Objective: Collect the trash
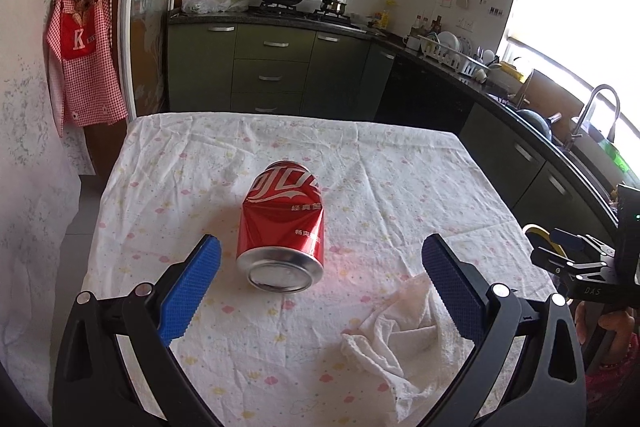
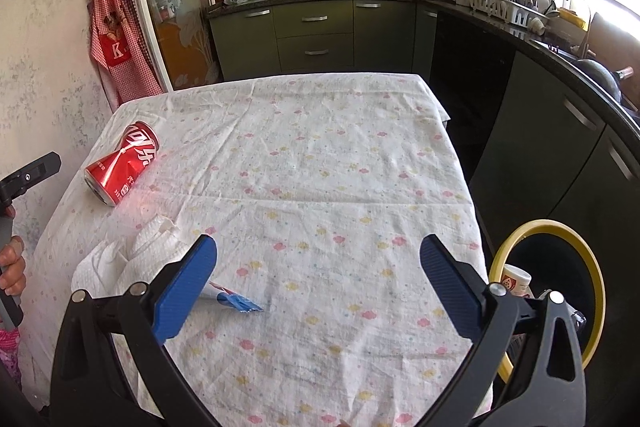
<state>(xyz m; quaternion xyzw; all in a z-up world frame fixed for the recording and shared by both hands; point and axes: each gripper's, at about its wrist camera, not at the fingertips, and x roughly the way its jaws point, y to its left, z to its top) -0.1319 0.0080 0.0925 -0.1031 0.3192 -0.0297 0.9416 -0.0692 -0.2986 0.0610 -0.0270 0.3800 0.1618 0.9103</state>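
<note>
Left claw (image 1: 320, 275) spread wide and empty around the dented cola can (image 1: 282, 227) lying on the table (image 1: 400, 167); right claw (image 2: 318, 277) likewise released; closing off-centre may roll the can away.

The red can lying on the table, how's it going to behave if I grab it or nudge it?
The red can lies on its side, so a nudge may roll it. Its dented middle suggests it is empty, light and easily crushed further. The open left claw already straddles it.

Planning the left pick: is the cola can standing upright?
No, the cola can lies dented on its side on the tablecloth.
</note>
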